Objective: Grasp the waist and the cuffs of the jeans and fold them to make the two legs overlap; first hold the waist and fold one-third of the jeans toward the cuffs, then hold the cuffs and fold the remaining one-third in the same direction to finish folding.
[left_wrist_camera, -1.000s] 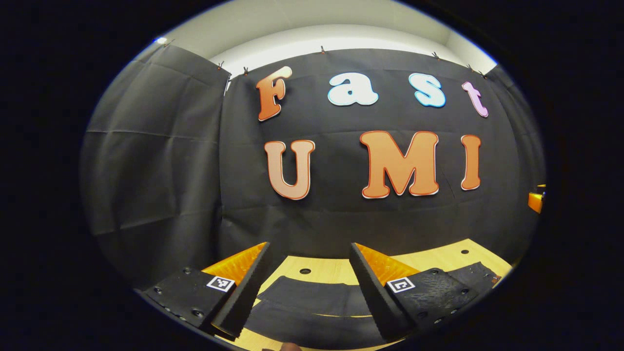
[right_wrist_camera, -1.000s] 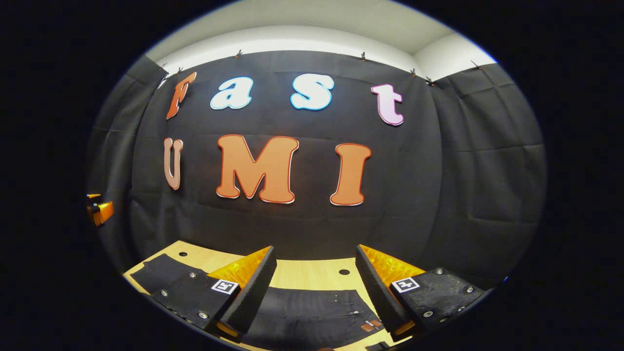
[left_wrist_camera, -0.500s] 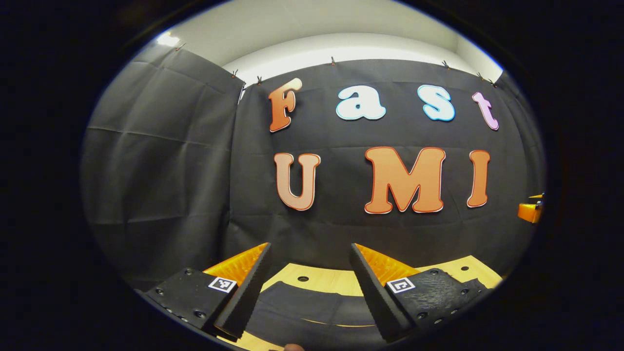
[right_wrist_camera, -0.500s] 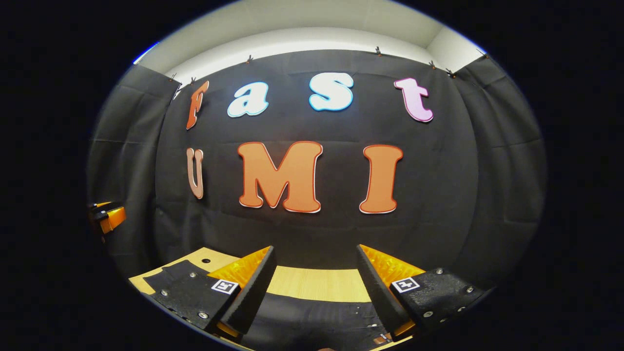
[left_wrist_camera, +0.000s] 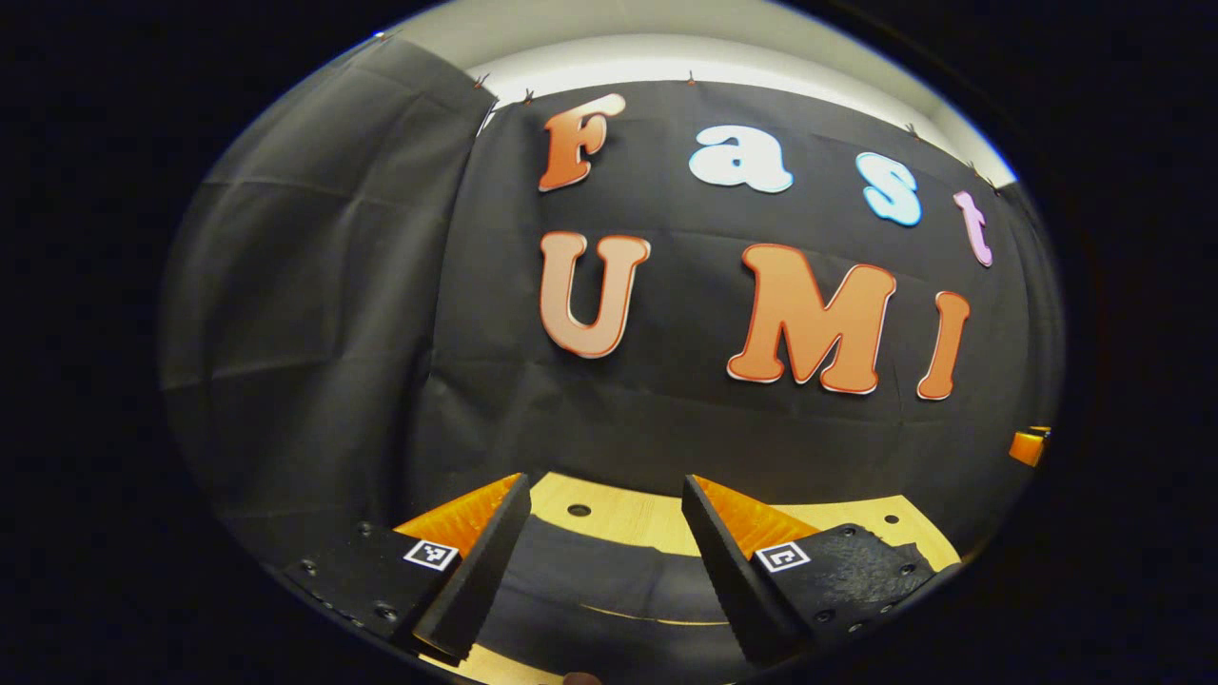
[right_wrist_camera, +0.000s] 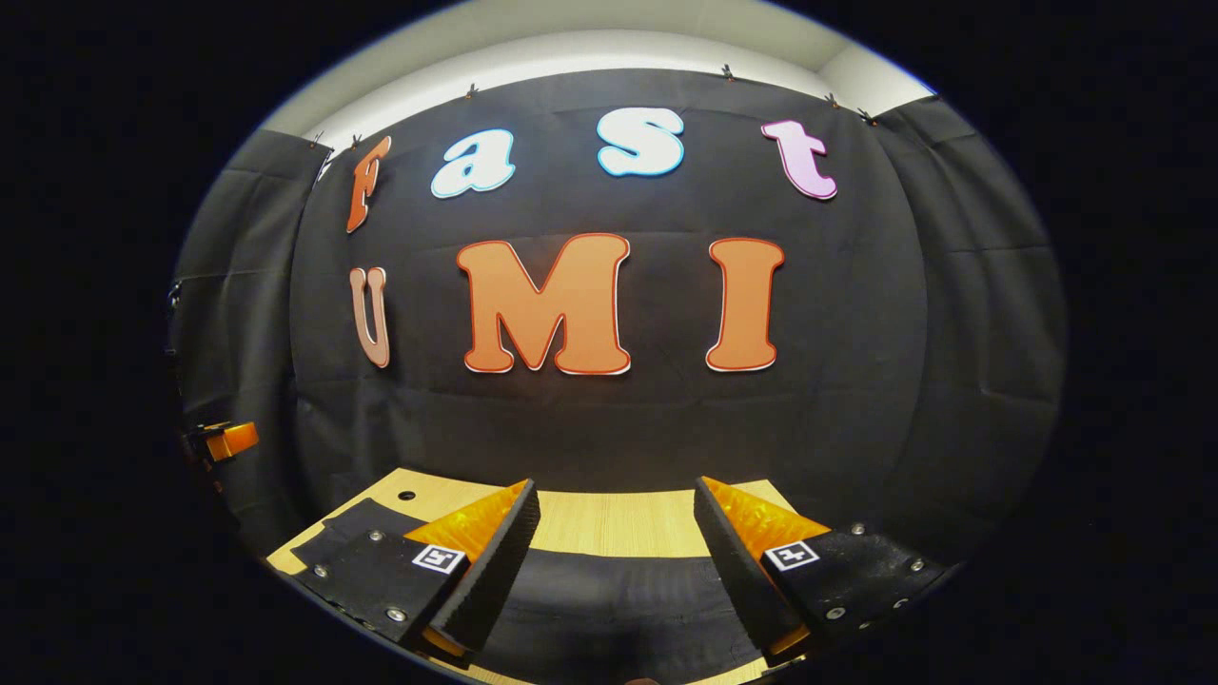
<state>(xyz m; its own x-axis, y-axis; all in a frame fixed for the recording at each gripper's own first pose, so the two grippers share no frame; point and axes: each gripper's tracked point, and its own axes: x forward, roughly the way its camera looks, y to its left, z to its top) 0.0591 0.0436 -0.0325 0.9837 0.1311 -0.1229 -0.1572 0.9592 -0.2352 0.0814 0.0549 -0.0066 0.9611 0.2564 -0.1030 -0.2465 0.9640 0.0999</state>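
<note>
The dark jeans lie flat on the light wooden table, seen low in the left gripper view between and below the fingers. My left gripper is open above them, holding nothing. In the right gripper view the jeans stretch across the table under my right gripper, which is also open and holds nothing. Both grippers hover above the cloth, tilted toward the back wall. The right gripper shows as a small piece at the far right of the left gripper view; the left gripper sits at the far left of the right gripper view.
The black cloth wall rises right behind the table's far edge. Small round holes dot the table top near that edge.
Both views have shifted: the left gripper has rolled so the wall looks slanted, and the right gripper has moved so the jeans' waist details are out of sight. Both stay open.
</note>
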